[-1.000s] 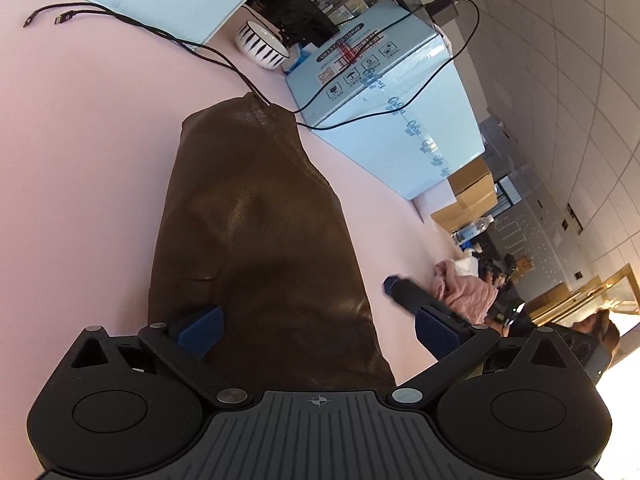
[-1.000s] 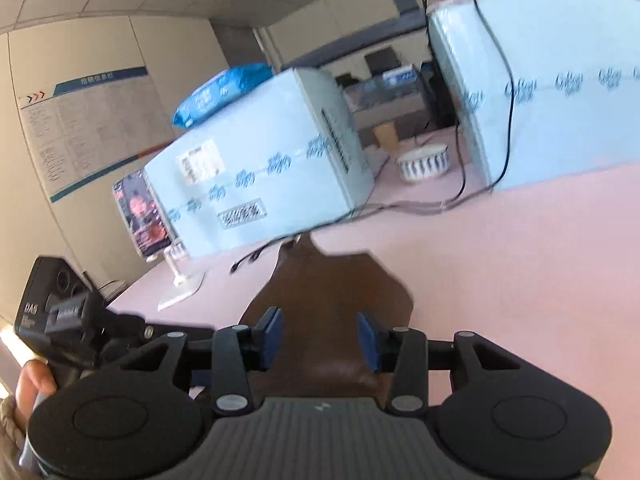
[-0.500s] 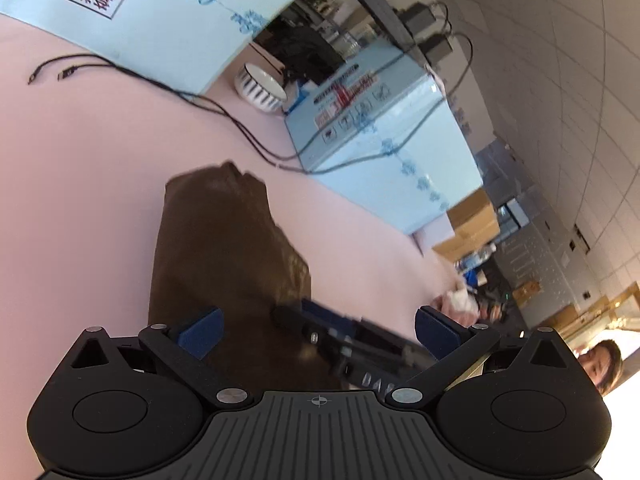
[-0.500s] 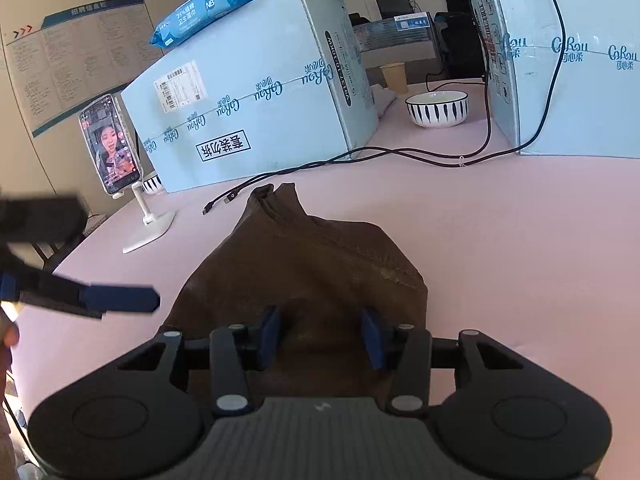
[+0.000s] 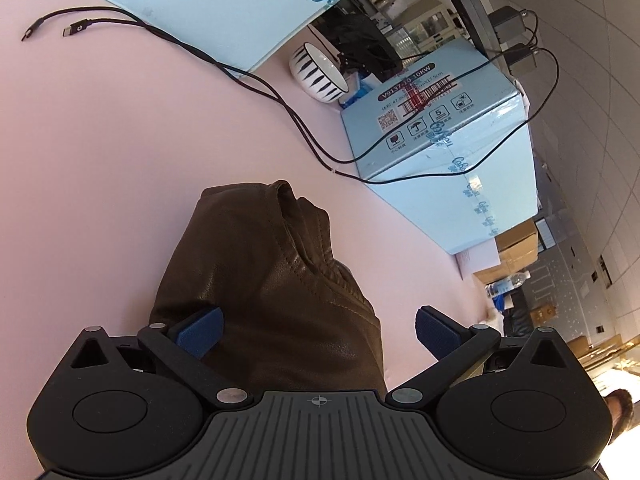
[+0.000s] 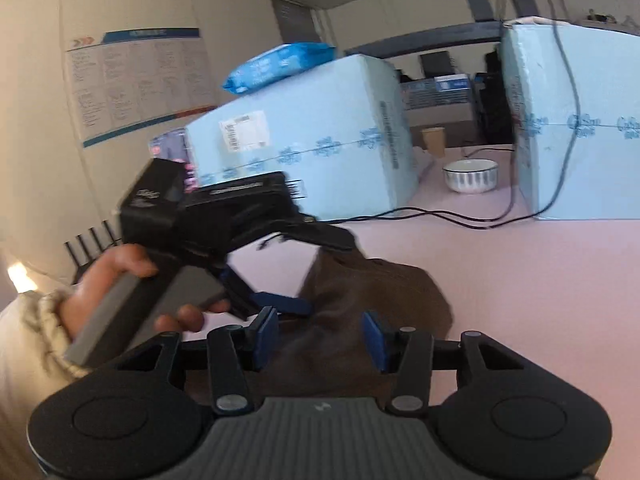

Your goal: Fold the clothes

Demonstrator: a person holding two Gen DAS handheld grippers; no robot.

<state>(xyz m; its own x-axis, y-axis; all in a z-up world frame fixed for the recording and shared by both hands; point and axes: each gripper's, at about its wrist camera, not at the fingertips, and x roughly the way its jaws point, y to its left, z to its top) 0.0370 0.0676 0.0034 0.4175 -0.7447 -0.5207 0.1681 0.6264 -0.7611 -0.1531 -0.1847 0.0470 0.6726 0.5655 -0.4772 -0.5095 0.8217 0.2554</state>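
The brown leather garment (image 5: 264, 288) lies bunched on the pink table (image 5: 100, 152), far end toward 12 o'clock. It was longer a second ago, so one fold looks done. The left gripper (image 5: 318, 330) is spread wide, holding nothing. The right gripper (image 6: 320, 336) is part-open, straddling the cloth but unclamped.

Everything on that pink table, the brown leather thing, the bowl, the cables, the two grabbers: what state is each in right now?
Brown leather garment: bunched in a folded heap on the pink table.
Left gripper: open, fingers spread either side of the garment.
Right gripper: open, garment lying between its fingers.
White striped bowl: upright; contents not visible.
Black cables: loose, plug ends unconnected.
Tan paper cup: upright.
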